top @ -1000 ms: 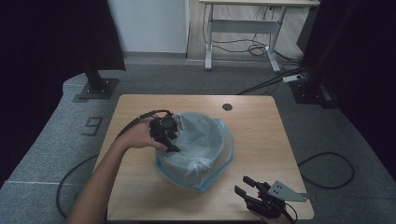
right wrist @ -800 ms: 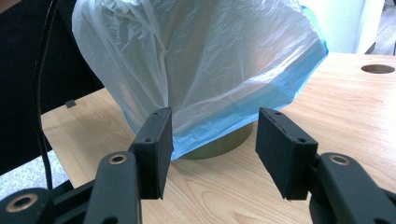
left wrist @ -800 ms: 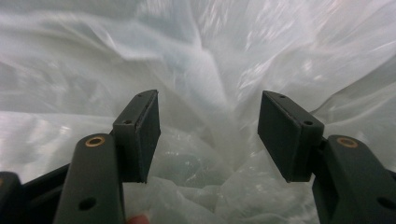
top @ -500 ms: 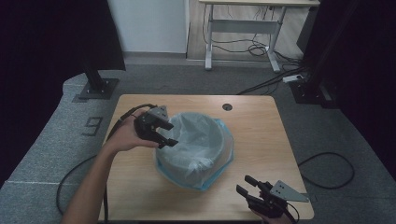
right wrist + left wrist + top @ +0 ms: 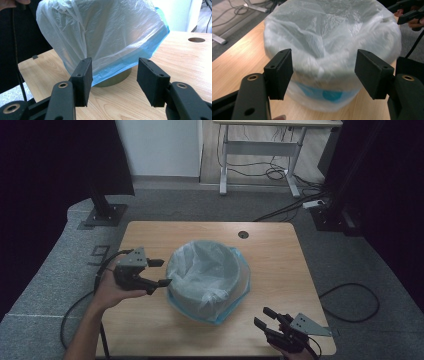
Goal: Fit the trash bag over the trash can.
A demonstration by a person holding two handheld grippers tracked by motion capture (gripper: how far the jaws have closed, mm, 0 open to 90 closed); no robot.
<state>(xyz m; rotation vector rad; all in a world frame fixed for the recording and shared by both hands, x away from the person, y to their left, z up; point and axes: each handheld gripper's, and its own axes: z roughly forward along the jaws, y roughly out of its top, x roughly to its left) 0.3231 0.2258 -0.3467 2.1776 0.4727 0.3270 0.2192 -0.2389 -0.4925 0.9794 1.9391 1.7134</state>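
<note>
Ahead of the left gripper (image 5: pixel 324 72), the bag-covered bin (image 5: pixel 332 50) is blurred and cut off at the top edge; beyond the right gripper (image 5: pixel 113 80), plastic hides most of its wall.

— What am I looking at on the wooden table (image 5: pixel 280 270)?

— I see a round bin (image 5: pixel 207 282) standing upright near the table's middle, a little toward its left half. A thin, translucent white bag (image 5: pixel 210 265) lines it, crumpled inside and folded out over the rim.

— How far down does the bag hang?

— From my right gripper view it drapes most of the wall, with a blue hem (image 5: pixel 140 56); the bin's greenish base touches the table.
</note>
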